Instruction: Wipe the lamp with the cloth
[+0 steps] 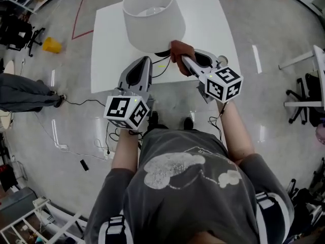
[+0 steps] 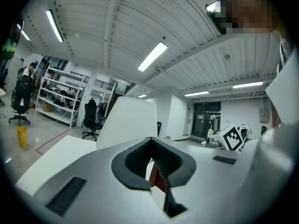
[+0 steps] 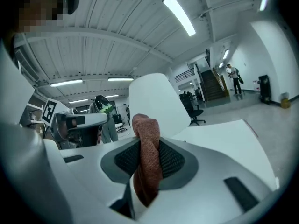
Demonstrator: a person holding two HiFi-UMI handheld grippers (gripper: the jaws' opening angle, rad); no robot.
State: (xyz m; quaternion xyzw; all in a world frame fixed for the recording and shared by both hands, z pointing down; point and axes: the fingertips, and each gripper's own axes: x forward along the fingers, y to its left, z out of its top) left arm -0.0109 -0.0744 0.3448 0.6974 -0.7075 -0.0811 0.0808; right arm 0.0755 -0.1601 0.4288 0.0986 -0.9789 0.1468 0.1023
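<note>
Right gripper (image 3: 148, 171) clamped on the cloth (image 1: 181, 51), just under the lamp (image 1: 151, 19) shade. Left gripper (image 2: 156, 169) jaws closed, empty. Advisable: light strokes around the shade, so the lamp doesn't tip.

White table (image 1: 109, 50) — lamp (image 1: 152, 17) stands on it.

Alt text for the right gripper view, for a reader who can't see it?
The right gripper is shut on a reddish-brown cloth bunched upright between its jaws. Behind it stand a white lampshade and a white table.
</note>
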